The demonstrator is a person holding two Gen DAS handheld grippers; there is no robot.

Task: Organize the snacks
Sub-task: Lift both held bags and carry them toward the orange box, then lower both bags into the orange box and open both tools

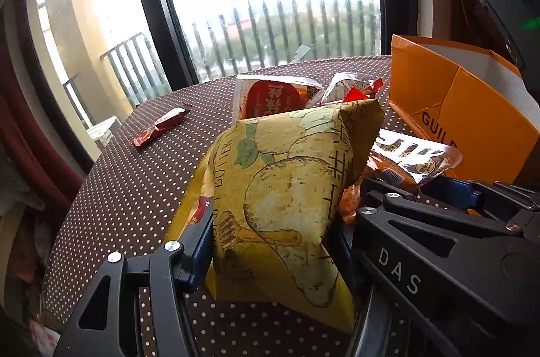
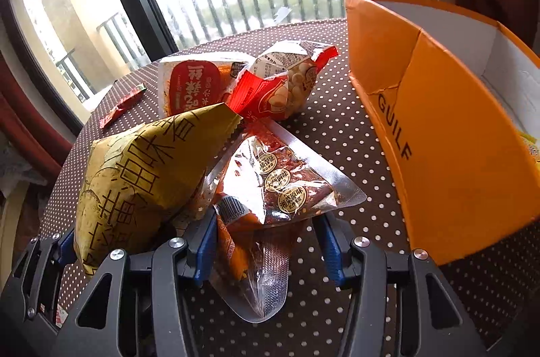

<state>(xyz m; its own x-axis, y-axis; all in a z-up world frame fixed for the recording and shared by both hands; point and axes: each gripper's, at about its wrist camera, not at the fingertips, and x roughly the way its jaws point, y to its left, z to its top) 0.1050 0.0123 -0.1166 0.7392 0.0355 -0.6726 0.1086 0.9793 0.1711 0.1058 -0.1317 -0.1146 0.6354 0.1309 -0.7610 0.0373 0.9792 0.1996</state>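
Observation:
A yellow honey-butter chip bag [image 1: 280, 188] stands between the jaws of my left gripper [image 1: 270, 249], which is shut on it; it also shows in the right wrist view [image 2: 141, 174]. My right gripper [image 2: 266, 252] is open around a clear packet of red spicy snacks [image 2: 270, 188], seen too in the left wrist view [image 1: 408, 158]. Its left finger [image 2: 202, 252] touches the packet; the right finger [image 2: 332, 252] stands apart. An orange cardboard box [image 2: 438, 120] stands open at the right, also in the left wrist view [image 1: 472, 120].
On the brown dotted round table [image 2: 337, 127] lie a red-and-white snack pack [image 2: 195, 83], a red peanut bag [image 2: 283, 87] and a small red sachet [image 2: 121, 107] near the far left edge. A window with railings is behind.

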